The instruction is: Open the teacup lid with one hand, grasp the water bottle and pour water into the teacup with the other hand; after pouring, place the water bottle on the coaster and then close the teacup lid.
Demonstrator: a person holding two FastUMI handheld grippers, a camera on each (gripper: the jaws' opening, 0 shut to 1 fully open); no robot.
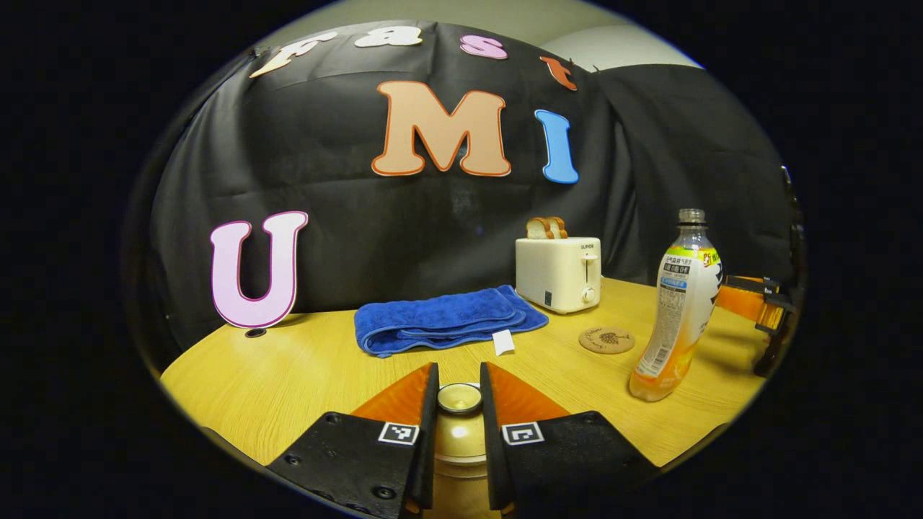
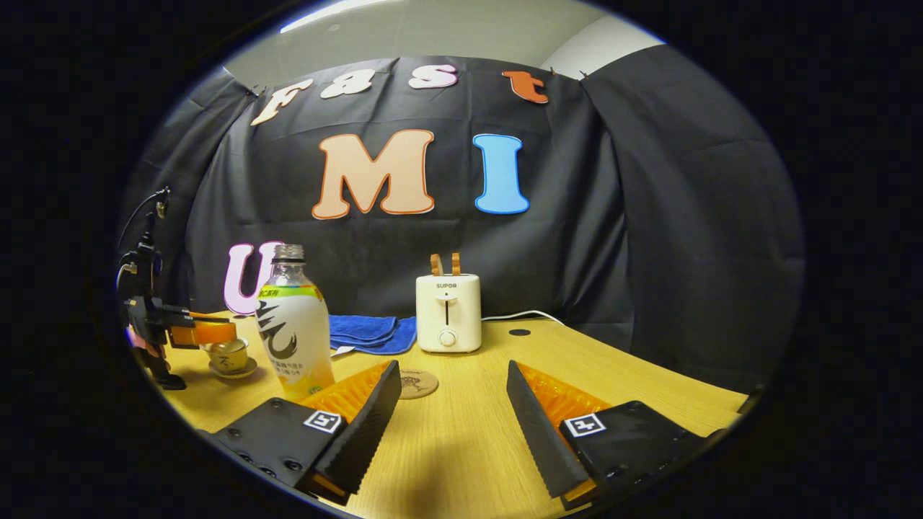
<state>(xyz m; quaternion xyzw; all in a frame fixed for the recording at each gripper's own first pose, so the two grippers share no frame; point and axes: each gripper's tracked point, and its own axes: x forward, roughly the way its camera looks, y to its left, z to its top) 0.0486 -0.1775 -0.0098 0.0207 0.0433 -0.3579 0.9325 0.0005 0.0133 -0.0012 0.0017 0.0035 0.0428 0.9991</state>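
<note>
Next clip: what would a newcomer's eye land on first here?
Probably the left gripper, its fingers closed around the knob of the gold teacup lid at the bottom of the left gripper view. Next, the uncapped water bottle standing beside the coaster, with the right gripper open and empty near it.

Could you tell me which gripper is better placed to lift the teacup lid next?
Left. Its fingers already flank the lid knob, while the right gripper hangs open beside the water bottle.
</note>
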